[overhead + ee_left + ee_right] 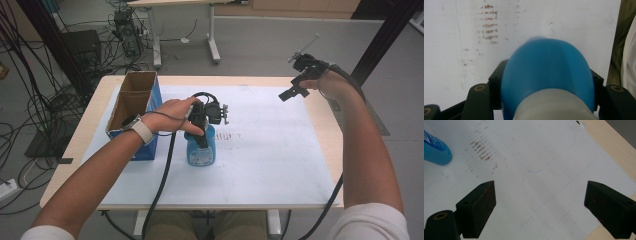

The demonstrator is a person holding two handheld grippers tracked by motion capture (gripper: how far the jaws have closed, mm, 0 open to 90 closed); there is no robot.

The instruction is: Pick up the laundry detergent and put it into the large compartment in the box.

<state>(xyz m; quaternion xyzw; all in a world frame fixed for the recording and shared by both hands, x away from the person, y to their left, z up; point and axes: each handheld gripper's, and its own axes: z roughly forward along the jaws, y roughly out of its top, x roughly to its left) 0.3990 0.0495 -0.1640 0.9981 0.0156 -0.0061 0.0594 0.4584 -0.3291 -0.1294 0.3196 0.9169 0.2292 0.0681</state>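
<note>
Jaws of the left gripper [202, 131] clamp a blue bottle [201, 149] standing upright mid-table beside a cardboard box [134, 112]; the right gripper [295, 89] hovers raised, jaws wide apart, over the far right corner.

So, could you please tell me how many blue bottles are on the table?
1: the blue bottle stands near the table's middle, right of the open box, clamped in the left gripper. The box's inside isn't fully visible, so more may be hidden.

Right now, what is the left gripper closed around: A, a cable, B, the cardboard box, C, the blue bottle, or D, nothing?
C: in the left gripper view both jaws press the sides of the blue bottle, and the high view shows the left gripper on it.
</note>
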